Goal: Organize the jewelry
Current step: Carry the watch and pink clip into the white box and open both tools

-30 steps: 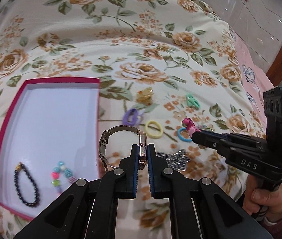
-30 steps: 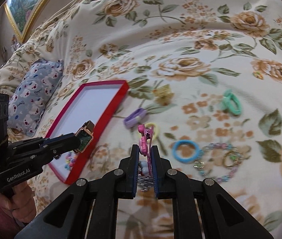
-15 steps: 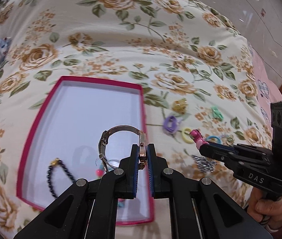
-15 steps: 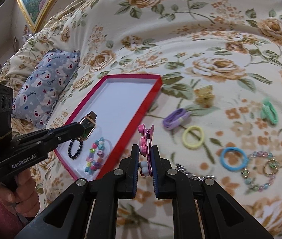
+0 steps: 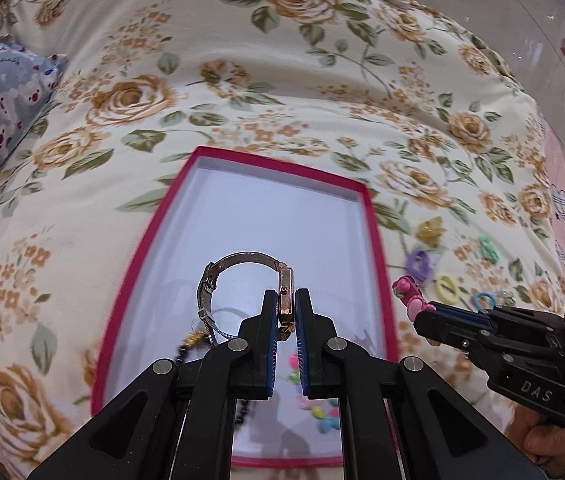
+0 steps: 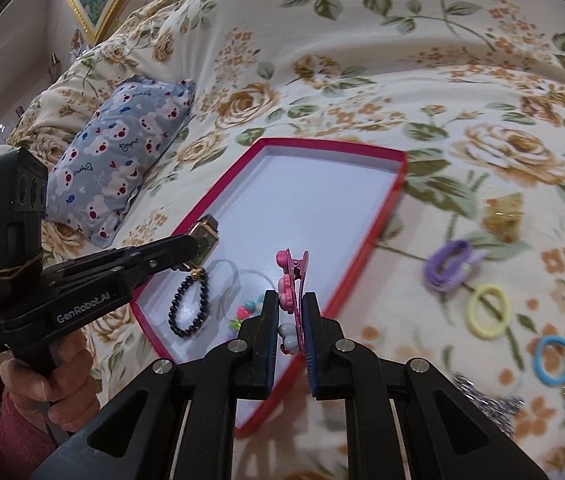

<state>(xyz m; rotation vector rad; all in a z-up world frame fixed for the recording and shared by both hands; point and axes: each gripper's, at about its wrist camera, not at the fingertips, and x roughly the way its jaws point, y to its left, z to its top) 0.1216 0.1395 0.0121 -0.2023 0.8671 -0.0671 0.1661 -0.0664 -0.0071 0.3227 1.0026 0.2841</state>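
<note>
My left gripper (image 5: 285, 312) is shut on a rose-gold wristwatch (image 5: 242, 276) and holds it above the red-rimmed white box (image 5: 378, 236). The left gripper (image 6: 198, 246) also shows in the right wrist view, over the box (image 6: 378, 224). My right gripper (image 6: 291, 316) is shut on a pink hair clip (image 6: 292, 280) above the box's right rim; it also shows in the left wrist view (image 5: 422, 312). A black bead bracelet (image 6: 188, 304) and a coloured bead bracelet (image 6: 242, 312) lie in the box.
On the floral bedspread right of the box lie a purple hair tie (image 6: 448, 264), a yellow one (image 6: 488, 310), a blue one (image 6: 554, 360), a gold claw clip (image 6: 504, 214) and a silver chain (image 6: 486, 396). A blue pillow (image 6: 118, 168) lies left of the box.
Both grippers have moved left with their loads. The watch went from beside the box's right rim to above its inside; the hair clip went from above the loose hair ties to the box's right rim.
</note>
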